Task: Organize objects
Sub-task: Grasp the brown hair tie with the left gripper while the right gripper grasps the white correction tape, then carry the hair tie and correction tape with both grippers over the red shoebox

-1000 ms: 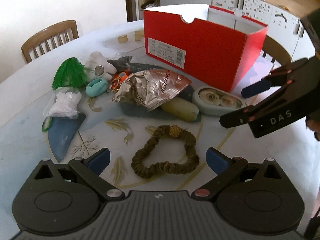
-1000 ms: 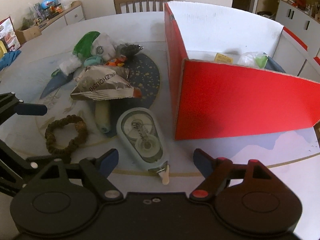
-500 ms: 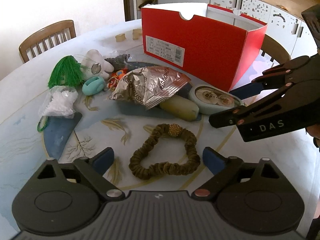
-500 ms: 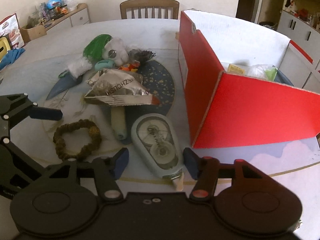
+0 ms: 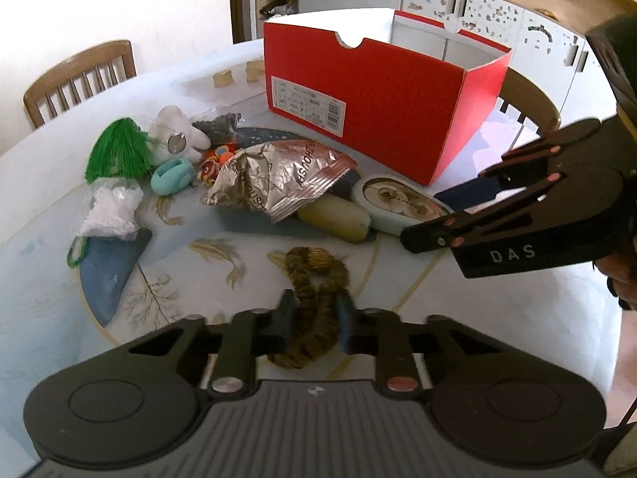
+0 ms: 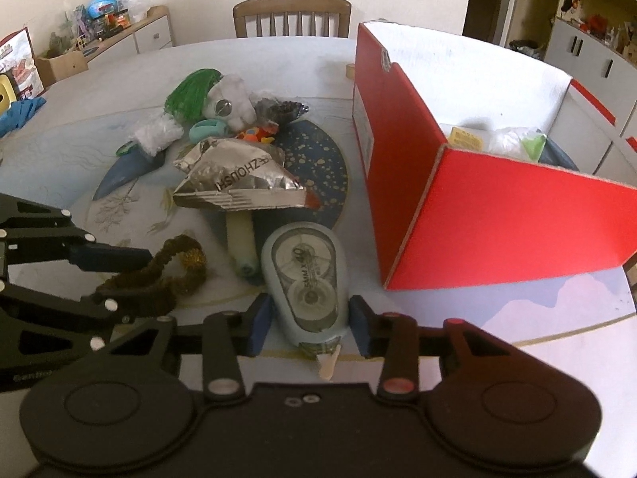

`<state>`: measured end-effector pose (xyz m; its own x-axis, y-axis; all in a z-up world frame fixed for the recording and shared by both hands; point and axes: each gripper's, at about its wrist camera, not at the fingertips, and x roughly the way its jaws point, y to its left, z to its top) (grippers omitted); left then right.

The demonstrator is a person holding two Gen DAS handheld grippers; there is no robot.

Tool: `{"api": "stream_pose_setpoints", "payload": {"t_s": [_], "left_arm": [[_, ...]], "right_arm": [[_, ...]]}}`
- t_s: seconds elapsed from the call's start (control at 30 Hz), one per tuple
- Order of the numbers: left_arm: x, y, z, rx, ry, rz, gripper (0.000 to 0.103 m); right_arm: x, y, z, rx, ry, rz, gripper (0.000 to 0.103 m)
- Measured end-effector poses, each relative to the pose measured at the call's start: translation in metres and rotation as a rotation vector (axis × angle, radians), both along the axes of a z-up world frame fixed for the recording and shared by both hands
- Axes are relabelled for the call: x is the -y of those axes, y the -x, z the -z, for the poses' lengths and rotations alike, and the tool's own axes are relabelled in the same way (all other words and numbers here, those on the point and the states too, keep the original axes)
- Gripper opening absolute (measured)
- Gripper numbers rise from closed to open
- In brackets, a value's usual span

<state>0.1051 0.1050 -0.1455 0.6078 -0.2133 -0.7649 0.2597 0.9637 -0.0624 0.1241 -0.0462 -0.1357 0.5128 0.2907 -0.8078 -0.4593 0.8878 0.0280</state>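
My left gripper (image 5: 312, 320) is shut on the brown hair scrunchie (image 5: 314, 290), squeezing it into a narrow bunch on the table; it also shows in the right wrist view (image 6: 159, 271). My right gripper (image 6: 308, 324) has its fingers closed against both sides of the pale blue correction tape dispenser (image 6: 306, 286), which lies flat beside the red shoebox (image 6: 477, 183). In the left wrist view the dispenser (image 5: 402, 203) sits partly behind the right gripper's fingers (image 5: 469, 191). The open box (image 5: 382, 91) holds a few items.
A foil snack bag (image 5: 278, 175), a pale tube (image 5: 334, 219), a teal clip (image 5: 173, 171), a green tassel (image 5: 117, 153), a white plush (image 5: 175, 135) and a plastic bag (image 5: 111, 211) lie on the round table (image 5: 199, 251). Chairs stand at the far edge.
My left gripper closed on the scrunchie, bunching it up. My right gripper moved forward and closed around the correction tape dispenser.
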Motion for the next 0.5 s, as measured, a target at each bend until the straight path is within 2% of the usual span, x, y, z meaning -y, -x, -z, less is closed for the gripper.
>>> {"api": "stream_pose_setpoints", "payload": {"t_s": [0.27,0.5], "left_arm": [[-0.007,0.003,-0.006,-0.024,0.057,-0.039,0.017],[-0.016,0.004,-0.026,0.005,0.094,-0.084,0.017]], "right_arm": [[0.011,0.017,-0.013,-0.026,-0.054,0.001,0.040],[0.024,0.024,-0.039,0.014,-0.097,0.009,0.040]]}}
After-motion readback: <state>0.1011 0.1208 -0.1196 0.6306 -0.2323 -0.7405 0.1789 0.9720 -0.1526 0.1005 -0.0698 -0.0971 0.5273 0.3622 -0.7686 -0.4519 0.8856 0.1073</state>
